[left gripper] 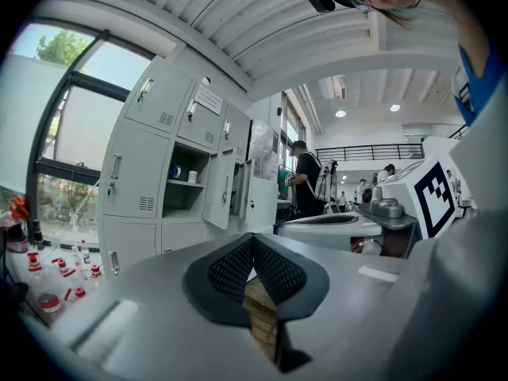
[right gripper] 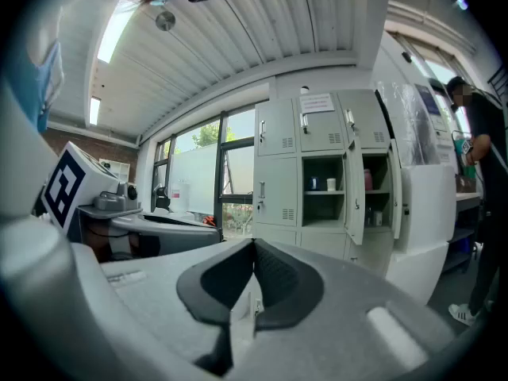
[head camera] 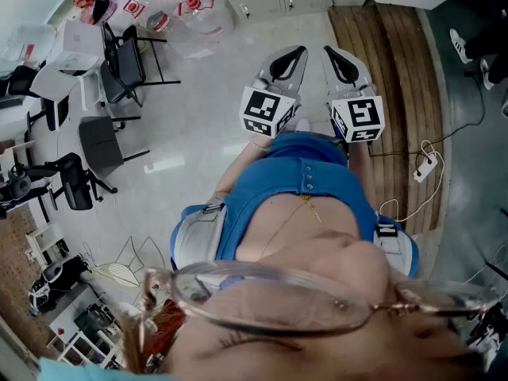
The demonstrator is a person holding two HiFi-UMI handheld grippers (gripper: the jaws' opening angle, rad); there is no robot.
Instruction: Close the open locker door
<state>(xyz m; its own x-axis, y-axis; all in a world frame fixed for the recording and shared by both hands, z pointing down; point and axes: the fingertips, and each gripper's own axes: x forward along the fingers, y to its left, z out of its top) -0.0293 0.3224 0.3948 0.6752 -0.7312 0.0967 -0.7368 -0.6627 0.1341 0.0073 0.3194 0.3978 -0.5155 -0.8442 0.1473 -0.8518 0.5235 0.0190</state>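
A bank of pale grey lockers (right gripper: pixel 278 165) stands some way ahead of both grippers. One locker door (right gripper: pixel 352 193) hangs open beside a compartment (right gripper: pixel 321 185) with cups on its shelf. In the left gripper view the same door (left gripper: pixel 218 187) shows at left of centre. My left gripper (left gripper: pixel 254 240) is shut with nothing between its pads. My right gripper (right gripper: pixel 254 248) is shut and empty too. In the head view the left gripper (head camera: pixel 287 52) and the right gripper (head camera: pixel 337 52) are held side by side in front of the person's body, far from the lockers.
A second compartment (right gripper: pixel 375 189) to the right also stands open. A person in black (left gripper: pixel 305 182) stands by the lockers' far end. Black chairs (head camera: pixel 119 62) and large water bottles (head camera: pixel 190 10) sit to the left. A wooden platform (head camera: pixel 389 62) and a power strip (head camera: pixel 423 167) lie to the right.
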